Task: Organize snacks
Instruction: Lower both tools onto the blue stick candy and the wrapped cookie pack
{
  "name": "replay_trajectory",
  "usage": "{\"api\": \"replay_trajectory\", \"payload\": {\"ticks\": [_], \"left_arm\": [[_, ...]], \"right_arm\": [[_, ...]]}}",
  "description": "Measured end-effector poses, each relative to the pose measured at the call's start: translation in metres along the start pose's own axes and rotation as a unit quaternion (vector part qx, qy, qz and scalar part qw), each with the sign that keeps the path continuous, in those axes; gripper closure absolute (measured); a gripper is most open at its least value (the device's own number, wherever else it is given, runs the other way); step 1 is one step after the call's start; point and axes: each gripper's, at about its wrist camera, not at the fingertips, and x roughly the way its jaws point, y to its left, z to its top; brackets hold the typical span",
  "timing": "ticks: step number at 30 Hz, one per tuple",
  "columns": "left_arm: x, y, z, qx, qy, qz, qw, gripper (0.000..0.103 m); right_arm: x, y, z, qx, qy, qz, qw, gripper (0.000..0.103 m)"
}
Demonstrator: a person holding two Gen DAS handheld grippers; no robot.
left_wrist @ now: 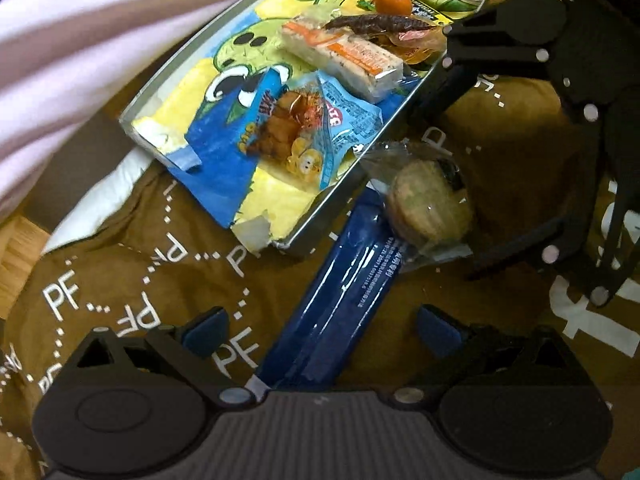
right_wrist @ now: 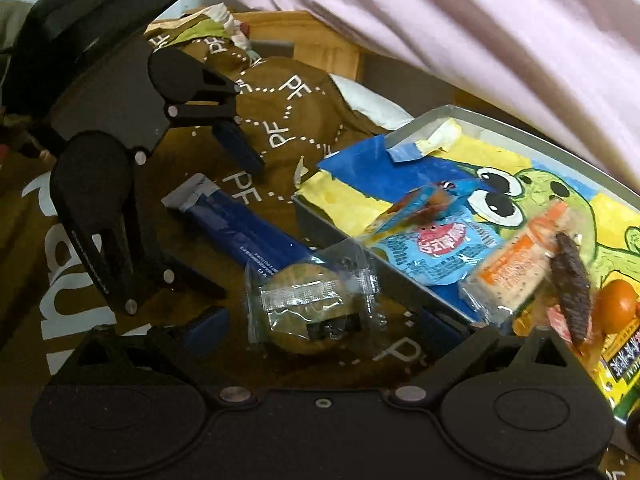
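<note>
A metal tray (left_wrist: pixel 188 54) (right_wrist: pixel 324 222) lined with a frog drawing holds a light blue packet (left_wrist: pixel 320 128) (right_wrist: pixel 436 248), an orange-and-white bar (left_wrist: pixel 344 54) (right_wrist: pixel 516 268), a dark brown snack (right_wrist: pixel 568 284), an orange ball (left_wrist: pixel 394 2) and a green packet (right_wrist: pixel 624 364). Beside the tray, a long dark blue packet (left_wrist: pixel 332 300) (right_wrist: pixel 244 228) lies on the brown cloth between the fingers of my open left gripper (left_wrist: pixel 322 332) (right_wrist: pixel 238 232). A round cookie in clear wrap (left_wrist: pixel 430 204) (right_wrist: pixel 308 304) rests partly on that packet. My open right gripper (right_wrist: pixel 322 330) (left_wrist: pixel 444 194) straddles the cookie.
Everything lies on a rumpled brown cloth (left_wrist: pixel 160 280) printed with white letters. Pink striped fabric (left_wrist: pixel 80 40) (right_wrist: pixel 440 20) hangs just behind the tray. A wooden edge (right_wrist: pixel 320 52) and something white (right_wrist: pixel 368 100) show beyond the cloth.
</note>
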Motion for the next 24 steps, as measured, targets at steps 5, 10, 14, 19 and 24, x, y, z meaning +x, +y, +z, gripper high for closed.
{"api": "replay_trajectory", "payload": {"ticks": [5,10,14,19,24], "left_arm": [[0.003,0.008,0.002,-0.027,0.022,-0.045,0.9984,0.022],[0.001,0.010,0.006,-0.060,0.048,-0.062,0.9951,0.048],[-0.003,0.001,0.012,-0.082,0.077,-0.046,0.9926,0.053],[-0.017,-0.018,0.012,-0.129,0.096,-0.041,0.9861,0.056],[-0.034,-0.035,0.006,-0.228,0.113,-0.042,0.9663,0.057]], "right_arm": [[0.002,0.003,-0.001,-0.009,0.007,0.006,1.000,0.029],[-0.007,0.004,0.000,-0.006,0.007,0.003,1.000,0.041],[-0.018,0.003,-0.002,0.007,0.010,0.002,1.000,0.043],[-0.039,0.003,-0.006,0.027,0.011,0.000,1.000,0.043],[-0.060,0.006,-0.013,0.032,0.020,-0.008,0.999,0.044]]}}
